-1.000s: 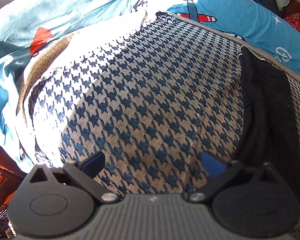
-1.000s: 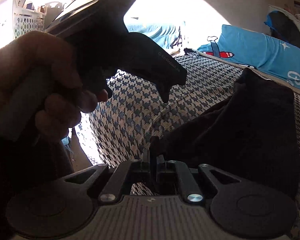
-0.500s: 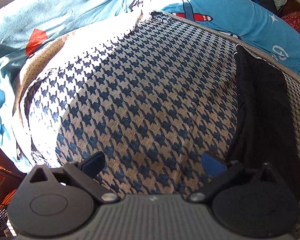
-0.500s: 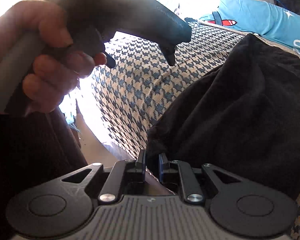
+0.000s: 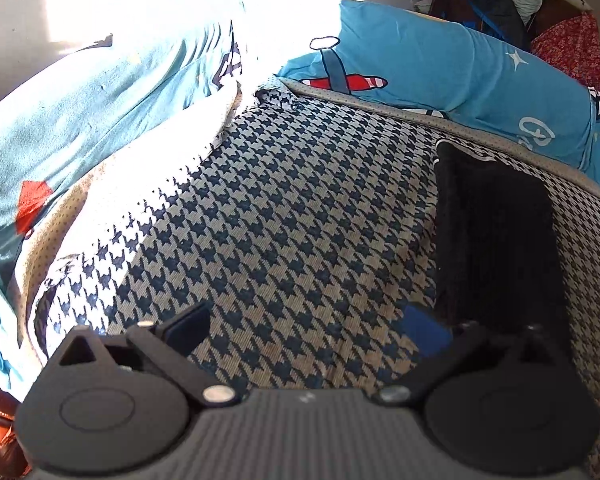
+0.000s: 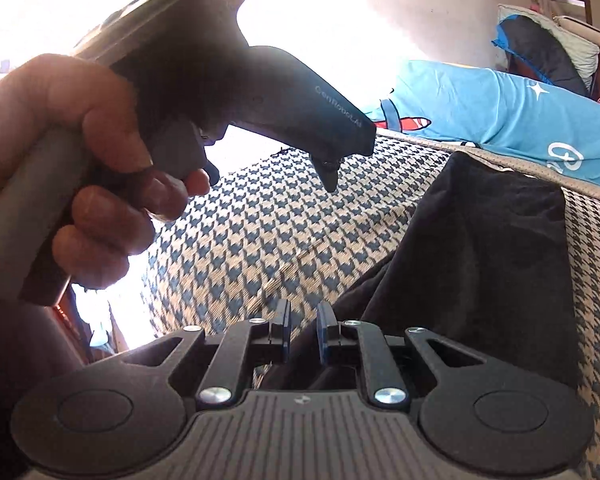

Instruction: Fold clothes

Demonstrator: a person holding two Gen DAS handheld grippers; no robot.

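- Left wrist view: the left claw [image 5: 306, 330] is wide open and holds nothing; its two blue-padded fingers [image 5: 190, 326] stand far apart over a houndstooth cover [image 5: 292, 216].
- The black garment [image 5: 496, 248] lies flat on the cover, ahead and to the right of this claw, its near end just beside the right finger. Whether the finger touches it cannot be told.
- Beyond the claw, at the cover's far edge, lies a blue pillow [image 5: 460, 76] printed with a red plane. To the left of the claw a blue quilt [image 5: 84, 112] is heaped, partly washed out by sunlight.
- Far right, behind the pillow, sits a pile of dark and red cloth [image 5: 568, 44].

- Right wrist view: the right claw [image 6: 304, 330] has its fingers [image 6: 286, 328] close together but with a narrow gap between them. A fold of the garment [image 6: 480, 264] runs down into that gap; the pads do not visibly press on it, so the claw looks slightly open rather than gripping.
- The garment rises ahead and to the right of this claw, draped from the claw up over the cover [image 6: 268, 240].
- Up and to the left of this claw, a hand [image 6: 96, 168] grips the handle of the left claw [image 6: 272, 168], which hangs above the cover with its fingers pointing down and apart.
- The pillow [image 6: 500, 116] lies far ahead to the right.
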